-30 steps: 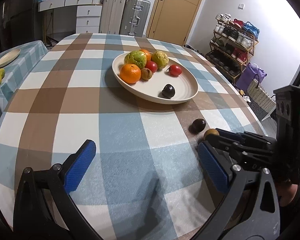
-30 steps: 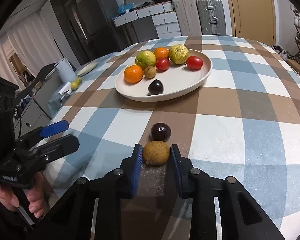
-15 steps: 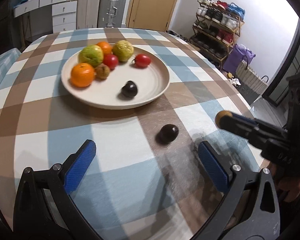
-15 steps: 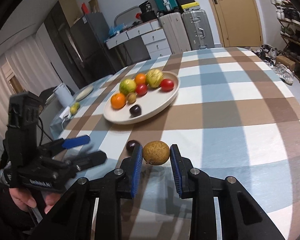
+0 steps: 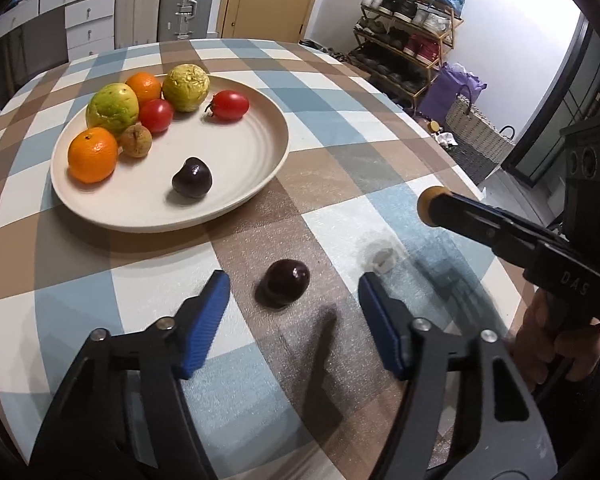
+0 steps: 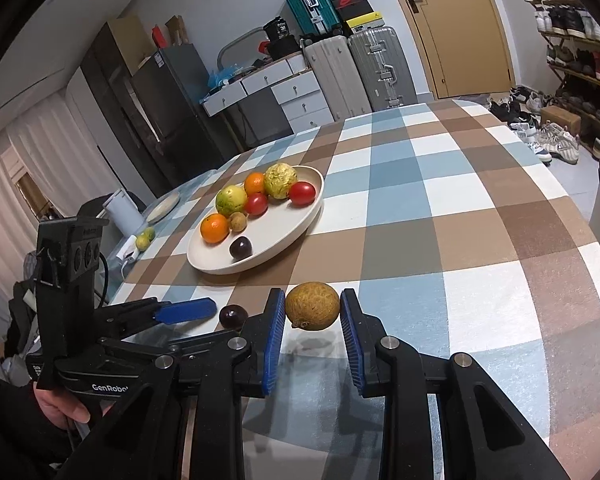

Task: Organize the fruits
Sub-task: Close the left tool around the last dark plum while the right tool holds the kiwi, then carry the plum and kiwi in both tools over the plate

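1. My left gripper (image 5: 294, 312) has just been closing. Its two blue pads are still apart and do not touch anything.
2. A small dark fruit (image 5: 283, 282) lies on the checked surface (image 5: 340, 128) between those pads, a bit ahead of them, with a gap on each side.
3. My right gripper (image 6: 311, 334) is closed on a little round brown fruit (image 6: 312, 306). Both blue pads press its sides, and I hold it up in the air above the surface.
4. In the left view, that brown fruit pokes out at the tip of my right gripper, off to the right of the dark fruit.
5. A big pale plate (image 5: 260, 120) sits farther back on the surface, well apart from the dark fruit.
6. On the plate are two oranges, two bumpy green-yellow fruits, two red tomatoes, a small brown fruit, and another dark fruit (image 5: 192, 178) near the front.
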`<state>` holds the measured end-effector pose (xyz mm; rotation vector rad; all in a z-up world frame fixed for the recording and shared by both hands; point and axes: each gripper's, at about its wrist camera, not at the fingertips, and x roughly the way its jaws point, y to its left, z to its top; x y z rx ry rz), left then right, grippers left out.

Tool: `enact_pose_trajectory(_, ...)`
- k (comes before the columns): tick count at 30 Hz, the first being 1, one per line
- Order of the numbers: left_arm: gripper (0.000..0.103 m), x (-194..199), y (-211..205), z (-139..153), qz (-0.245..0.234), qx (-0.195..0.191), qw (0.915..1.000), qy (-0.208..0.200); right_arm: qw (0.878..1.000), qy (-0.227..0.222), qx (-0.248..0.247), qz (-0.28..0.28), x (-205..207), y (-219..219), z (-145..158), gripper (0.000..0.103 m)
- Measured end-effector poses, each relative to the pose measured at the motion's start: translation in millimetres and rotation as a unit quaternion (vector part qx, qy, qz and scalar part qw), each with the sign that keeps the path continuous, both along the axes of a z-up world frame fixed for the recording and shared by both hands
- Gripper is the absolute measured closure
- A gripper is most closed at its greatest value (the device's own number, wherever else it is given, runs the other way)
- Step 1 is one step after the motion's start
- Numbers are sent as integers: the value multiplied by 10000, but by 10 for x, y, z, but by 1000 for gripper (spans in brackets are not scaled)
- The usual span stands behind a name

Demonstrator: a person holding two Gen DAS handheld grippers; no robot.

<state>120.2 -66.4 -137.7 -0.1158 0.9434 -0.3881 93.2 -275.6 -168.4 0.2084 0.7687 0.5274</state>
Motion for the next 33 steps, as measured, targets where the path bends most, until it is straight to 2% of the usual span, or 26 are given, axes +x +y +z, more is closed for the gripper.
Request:
enact_pose_trajectory(2, 55, 36, 11, -14, -31, -51, 10000, 45, 10000, 6, 14, 12, 13, 1, -4, 74)
enact_pose_trajectory(3, 64, 42, 21, -22, -58, -73, 9999, 65, 10000, 7, 12, 20, 19, 5, -3, 74)
enact_pose_trajectory(4, 79, 58, 19, -34, -120, -79, 9999, 89, 10000, 4, 4, 21, 13, 12, -1, 74)
enact_pose_trajectory(5, 81, 69, 17, -41, -149, -44, 9998, 89, 10000, 9, 8, 28, 20, 17, -1, 74)
enact_pose_trajectory(12, 82, 54, 61, 14, -295, -239, 9993, -46, 10000, 78, 7, 55, 70, 46, -12, 74)
enact_pose_trajectory(18, 81, 118, 167, 239, -270, -357, 9987, -258, 9998, 151, -11, 123, 197, 122, -16, 74)
enact_pose_trajectory(25, 81, 479, 372, 461, 7, -348, 9982, -484, 9993, 73, 3, 379, 502, 332, 90, 74)
enact_pose_trajectory(31, 81, 854, 472, 444, 257, -303, 9983, -427, 9981, 31, -21, 621, 885, 524, 184, 74)
enact_pose_trajectory(33, 81, 928, 472, 426, 289, -153, 9983, -484, 9976, 22, -13, 691, 1022, 575, 197, 74)
